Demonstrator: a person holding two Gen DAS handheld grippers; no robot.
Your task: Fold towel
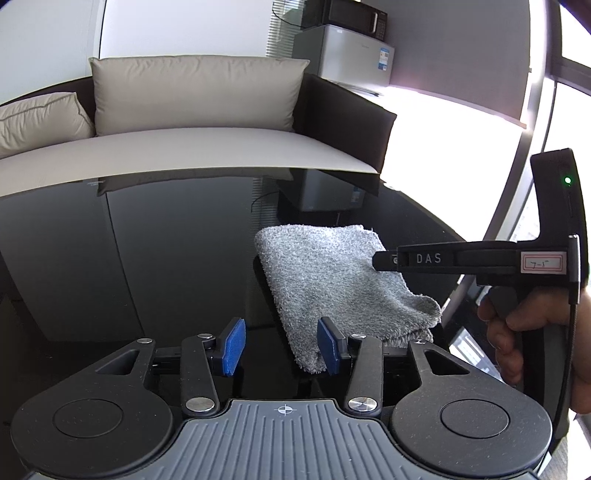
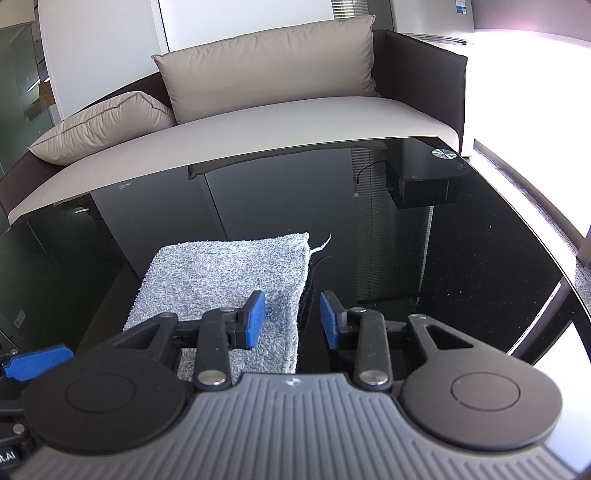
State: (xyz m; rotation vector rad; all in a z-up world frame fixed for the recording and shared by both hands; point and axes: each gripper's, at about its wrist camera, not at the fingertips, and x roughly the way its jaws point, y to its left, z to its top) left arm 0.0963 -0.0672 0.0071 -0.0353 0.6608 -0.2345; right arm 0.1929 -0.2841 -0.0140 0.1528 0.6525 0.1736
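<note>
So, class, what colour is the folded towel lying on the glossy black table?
Mottled grey, a speckled light-and-dark fleck. The towel shows best in the left wrist view.

You face a glossy black table (image 2: 461, 240) mirroring the room; behind it a dark sofa (image 1: 343, 110) with beige cushions (image 1: 195, 92), white wall, small fridge (image 1: 343, 55) topped by microwave (image 1: 347, 14), glaring window at your right

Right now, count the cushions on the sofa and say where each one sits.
2. A large cushion stands upright against the sofa backrest; a smaller cushion lies slumped on the seat at its left end. More may be hidden beyond the left edge of view.
</note>
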